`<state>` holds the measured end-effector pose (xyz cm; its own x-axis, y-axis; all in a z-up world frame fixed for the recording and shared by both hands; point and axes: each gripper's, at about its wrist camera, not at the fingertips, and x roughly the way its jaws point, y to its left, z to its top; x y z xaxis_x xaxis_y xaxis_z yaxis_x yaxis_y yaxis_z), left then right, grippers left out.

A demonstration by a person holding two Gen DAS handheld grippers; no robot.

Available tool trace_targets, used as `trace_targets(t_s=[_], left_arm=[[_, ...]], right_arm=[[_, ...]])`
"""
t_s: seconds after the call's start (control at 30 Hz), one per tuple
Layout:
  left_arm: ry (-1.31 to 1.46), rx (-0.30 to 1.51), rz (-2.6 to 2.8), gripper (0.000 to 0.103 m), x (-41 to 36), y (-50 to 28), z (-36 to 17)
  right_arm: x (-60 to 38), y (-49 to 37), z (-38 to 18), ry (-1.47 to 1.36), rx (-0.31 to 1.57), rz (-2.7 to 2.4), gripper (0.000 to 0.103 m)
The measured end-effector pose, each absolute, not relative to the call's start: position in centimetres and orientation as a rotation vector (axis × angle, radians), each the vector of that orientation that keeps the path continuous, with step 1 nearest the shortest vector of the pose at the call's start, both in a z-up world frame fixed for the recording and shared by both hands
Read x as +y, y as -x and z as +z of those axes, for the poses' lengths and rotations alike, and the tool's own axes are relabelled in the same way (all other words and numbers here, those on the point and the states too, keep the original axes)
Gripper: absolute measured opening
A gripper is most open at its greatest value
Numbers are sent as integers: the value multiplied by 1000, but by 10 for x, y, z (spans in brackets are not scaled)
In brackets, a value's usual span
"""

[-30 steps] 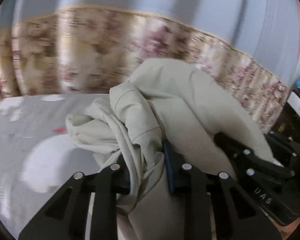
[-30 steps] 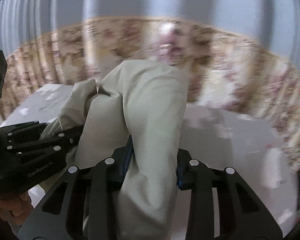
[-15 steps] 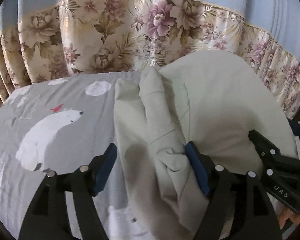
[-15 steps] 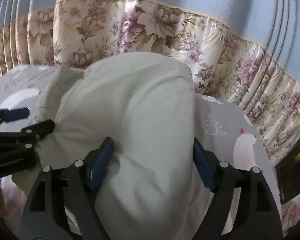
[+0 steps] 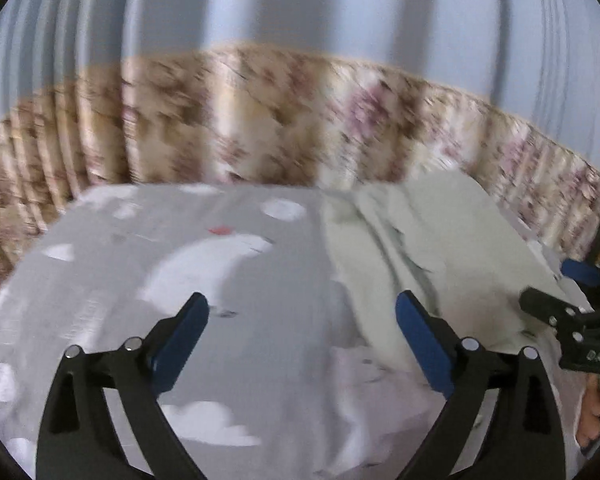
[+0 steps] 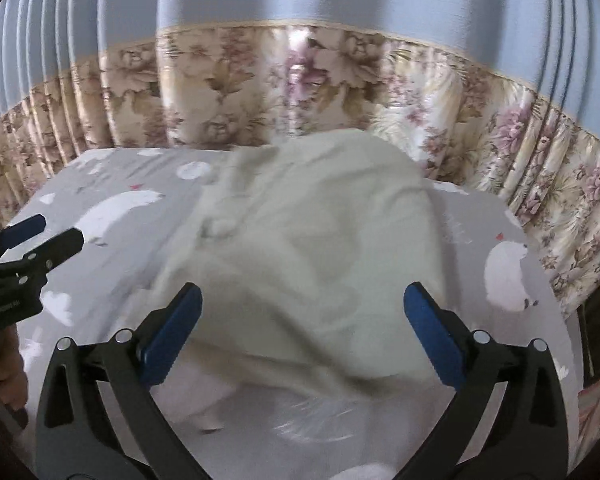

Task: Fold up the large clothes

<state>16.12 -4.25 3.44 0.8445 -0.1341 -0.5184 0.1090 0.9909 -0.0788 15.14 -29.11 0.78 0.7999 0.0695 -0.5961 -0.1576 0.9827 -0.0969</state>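
Right wrist view: the pale green garment (image 6: 312, 248) is seen lying in a soft, rumpled heap on the grey bear-print bedsheet (image 6: 496, 232), its far edge close to the flowered curtain (image 6: 300, 92). No cloth is pinched by the right gripper (image 6: 302, 326); its jaws are opening wide above the near edge of the heap. The left gripper (image 5: 302, 334) is likewise opening over bare sheet, with the garment beside its right finger and nothing between its pads.

A crooked fold is judged the main risk: the layers are bunched, so a single edge may be missed and several thicknesses caught at once, or the sheet gathered along with the cloth. The heap could also be pushed toward the curtain if approached too low.

Sleeves, collar and hem cannot be told apart. The left wrist view is badly smeared, and the garment's near edge is blurred in the right view. Only fingertips of each hand are shown at the frame edges.
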Motion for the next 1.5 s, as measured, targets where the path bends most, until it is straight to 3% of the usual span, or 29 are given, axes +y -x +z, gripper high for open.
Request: trace_targets(t_s=[0.2, 0.33, 0.87, 1.5], left_arm=[[-7, 452, 8, 101, -7, -135, 65], [43, 450, 20, 101, 12, -124, 67], [-48, 384, 89, 101, 6, -112, 56], [-62, 354, 17, 101, -6, -99, 56]], right_arm=[[-247, -123, 41, 160, 625, -18, 100], [-253, -101, 55, 72, 515, -86, 100], [-245, -90, 28, 147, 463, -80, 100], [-256, -90, 34, 96, 470, -48, 100]])
